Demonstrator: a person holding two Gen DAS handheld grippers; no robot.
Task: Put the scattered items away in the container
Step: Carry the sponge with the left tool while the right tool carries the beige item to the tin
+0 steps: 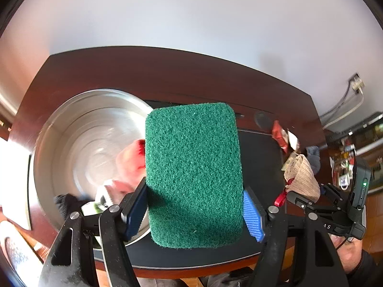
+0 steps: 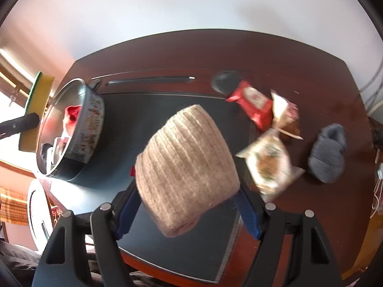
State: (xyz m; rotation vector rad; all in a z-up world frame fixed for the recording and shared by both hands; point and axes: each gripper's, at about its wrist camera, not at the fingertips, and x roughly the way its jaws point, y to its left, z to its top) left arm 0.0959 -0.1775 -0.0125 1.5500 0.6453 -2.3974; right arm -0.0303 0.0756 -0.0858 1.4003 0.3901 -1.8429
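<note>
My left gripper (image 1: 195, 209) is shut on a green and yellow scouring sponge (image 1: 192, 174), held above the right rim of a round metal pan (image 1: 79, 143). The pan holds a red packet (image 1: 134, 160) and other small items. In the right wrist view the pan (image 2: 88, 124) stands at the left with the sponge (image 2: 39, 100) beside it. My right gripper (image 2: 186, 211) is shut on a beige knitted sock (image 2: 185, 167), held above the dark mat (image 2: 148, 129). It also shows at the right of the left wrist view (image 1: 302, 177).
On the brown table (image 2: 311, 71) at the right lie a red snack packet (image 2: 253, 102), two clear snack bags (image 2: 270, 162), and a grey sock (image 2: 328, 153). A black round cap (image 2: 225, 81) sits at the mat's far edge. A white wall stands behind.
</note>
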